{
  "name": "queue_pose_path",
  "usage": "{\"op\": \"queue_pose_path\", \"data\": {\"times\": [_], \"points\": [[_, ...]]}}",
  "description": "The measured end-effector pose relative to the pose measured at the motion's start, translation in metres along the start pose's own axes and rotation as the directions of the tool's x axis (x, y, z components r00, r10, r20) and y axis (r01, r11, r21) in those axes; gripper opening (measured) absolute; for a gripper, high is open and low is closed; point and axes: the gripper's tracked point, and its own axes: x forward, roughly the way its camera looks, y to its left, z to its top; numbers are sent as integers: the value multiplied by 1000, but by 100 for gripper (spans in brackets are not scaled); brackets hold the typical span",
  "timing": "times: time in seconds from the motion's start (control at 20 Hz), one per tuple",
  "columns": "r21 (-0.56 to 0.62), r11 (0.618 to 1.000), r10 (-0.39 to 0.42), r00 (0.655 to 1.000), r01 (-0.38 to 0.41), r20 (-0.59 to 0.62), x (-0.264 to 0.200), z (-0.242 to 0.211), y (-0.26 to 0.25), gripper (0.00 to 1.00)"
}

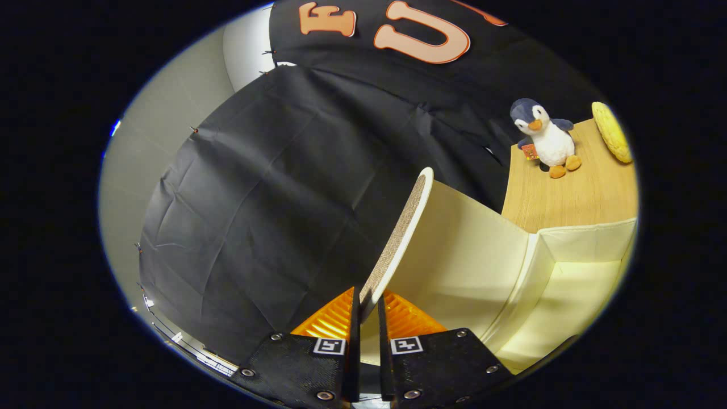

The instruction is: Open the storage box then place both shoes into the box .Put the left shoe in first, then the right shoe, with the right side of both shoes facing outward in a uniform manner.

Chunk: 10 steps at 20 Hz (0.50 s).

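A: Looking along the gripper, I see its two fingers pinching the edge of the lid. The lid is a thin flap, cream on one side and rough and speckled on the other. It stands up and leans a bit.

B: So where is the box?

A: The box is just past the fingers, off to one side. It is open at the top, and I can see its pale inside walls and floor. No shoes are in it that I can see.

B: What could go wrong?

A: The fingers hold only a little bit of the lid's edge. I think it could slip out. Then the lid might flop back down and shut the box.

B: Anything else?

A: If the pull is too hard, the soft box could tip or slide on the table. The penguin sits on that table behind the box, quite near. A sliding box could knock it over. The yellow thing past the penguin is farther off, so I think it is safer.

B: And the shoes?

A: They are not in yet, I think. The lid has to stay open first.
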Motion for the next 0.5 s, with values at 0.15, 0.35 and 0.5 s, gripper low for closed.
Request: {"op": "queue_pose_path", "data": {"times": [0.15,0.35,0.5], "points": [[-17,999,-31,998,30,-48,19,-12,-2,14],[-92,985,-157,982,148,-104,21,-31,-31,32],[-169,960,-243,965,224,-99,10,-32,-58,37]]}}
